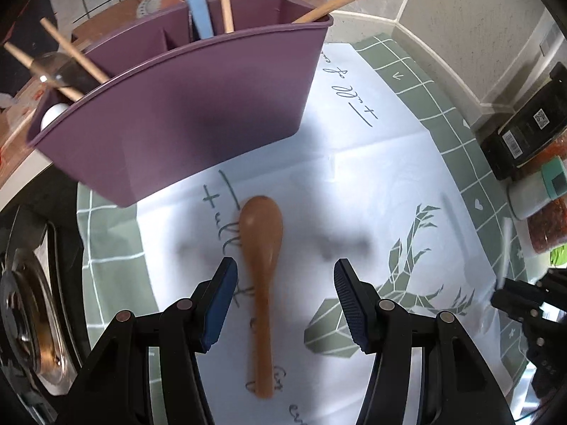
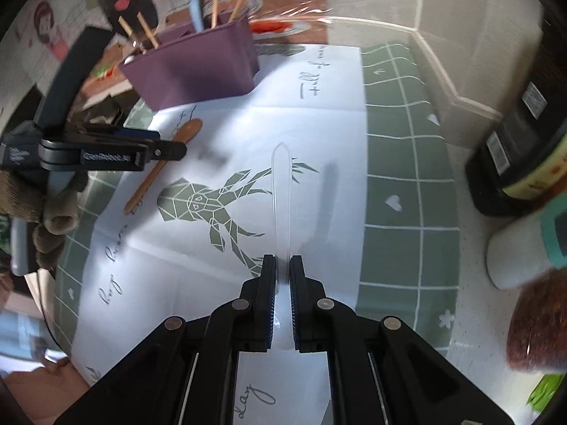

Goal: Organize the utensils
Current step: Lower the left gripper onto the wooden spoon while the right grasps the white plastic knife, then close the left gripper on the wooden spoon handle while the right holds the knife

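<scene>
A brown wooden spoon (image 1: 262, 265) lies on the white printed mat, bowl toward the purple utensil holder (image 1: 184, 106). My left gripper (image 1: 283, 272) is open, its fingers on either side of the spoon's handle, just above it. The spoon (image 2: 166, 159) and left gripper (image 2: 166, 148) also show in the right wrist view. My right gripper (image 2: 282, 265) is shut on a clear plastic utensil (image 2: 281, 194) that points forward over the mat. The holder (image 2: 198, 67) has several wooden sticks and a blue utensil (image 1: 195, 3) standing in it.
A stove burner (image 1: 24, 318) sits at the left edge. Dark boxes (image 1: 528, 124), a white jar with teal lid (image 2: 524, 251) and red bagged goods (image 2: 538, 322) crowd the right side. A tiled wall corner (image 2: 443, 81) runs behind the mat.
</scene>
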Demonstrator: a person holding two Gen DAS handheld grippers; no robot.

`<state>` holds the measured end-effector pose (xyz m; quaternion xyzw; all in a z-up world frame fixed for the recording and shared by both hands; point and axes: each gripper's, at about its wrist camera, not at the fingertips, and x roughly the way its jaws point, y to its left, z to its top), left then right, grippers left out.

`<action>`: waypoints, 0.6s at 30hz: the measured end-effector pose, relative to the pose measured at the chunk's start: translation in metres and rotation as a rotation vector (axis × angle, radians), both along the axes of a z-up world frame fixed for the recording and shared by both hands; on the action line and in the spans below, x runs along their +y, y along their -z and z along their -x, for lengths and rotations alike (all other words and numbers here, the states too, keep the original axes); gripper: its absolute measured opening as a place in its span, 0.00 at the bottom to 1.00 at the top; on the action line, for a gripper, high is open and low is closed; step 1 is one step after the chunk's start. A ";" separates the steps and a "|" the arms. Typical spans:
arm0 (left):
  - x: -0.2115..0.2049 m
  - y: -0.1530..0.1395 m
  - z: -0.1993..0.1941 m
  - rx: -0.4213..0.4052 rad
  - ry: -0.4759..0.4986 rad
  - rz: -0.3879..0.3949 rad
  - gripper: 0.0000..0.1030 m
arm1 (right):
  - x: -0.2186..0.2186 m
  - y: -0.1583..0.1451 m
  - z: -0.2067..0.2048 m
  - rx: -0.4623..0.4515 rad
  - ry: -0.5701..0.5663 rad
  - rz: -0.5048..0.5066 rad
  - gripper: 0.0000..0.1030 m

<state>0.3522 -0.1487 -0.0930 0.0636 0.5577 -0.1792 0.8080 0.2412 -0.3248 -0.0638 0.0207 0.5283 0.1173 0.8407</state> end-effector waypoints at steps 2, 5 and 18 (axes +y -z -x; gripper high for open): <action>-0.002 0.001 -0.005 0.004 -0.001 0.003 0.56 | -0.004 -0.003 0.002 -0.004 0.012 -0.014 0.07; -0.002 0.002 -0.013 0.011 -0.008 0.000 0.56 | -0.006 -0.006 0.004 -0.014 0.021 -0.019 0.07; 0.011 0.009 -0.014 0.007 -0.063 0.013 0.18 | 0.013 -0.022 -0.007 -0.054 0.016 -0.052 0.07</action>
